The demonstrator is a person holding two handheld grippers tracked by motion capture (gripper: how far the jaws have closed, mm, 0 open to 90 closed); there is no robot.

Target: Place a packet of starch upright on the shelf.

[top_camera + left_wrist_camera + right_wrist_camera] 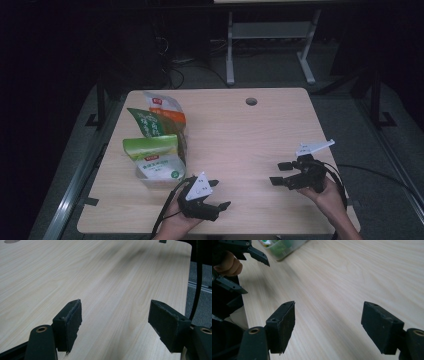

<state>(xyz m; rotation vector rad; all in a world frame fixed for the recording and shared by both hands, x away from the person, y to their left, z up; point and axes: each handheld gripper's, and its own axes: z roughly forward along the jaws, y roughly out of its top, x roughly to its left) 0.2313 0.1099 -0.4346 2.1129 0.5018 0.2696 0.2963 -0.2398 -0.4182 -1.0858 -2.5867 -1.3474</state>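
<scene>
My left gripper [220, 194] is held low over the table's near edge, left of centre, open and holding nothing. In the left gripper view its jaws [117, 320] stand wide apart over bare wood. Over the near right of the table, my right gripper [278, 173] is also open and points left. The right gripper view shows its own jaws [328, 322] spread over bare wood, with the left gripper [242, 270] and a hand at the upper left. Three snack bags stand in a clear container [160, 181] at the left: a white-and-orange one [162, 106], a dark green one [149, 122] and a light green one [155, 155].
The light wooden table [240, 135] has a round cable hole [251, 101] near its far edge. A black cable [198, 277] hangs past the table's right edge. The white legs of another table [230, 50] stand on the floor beyond. The clear container [282, 248] sits ahead of the right gripper.
</scene>
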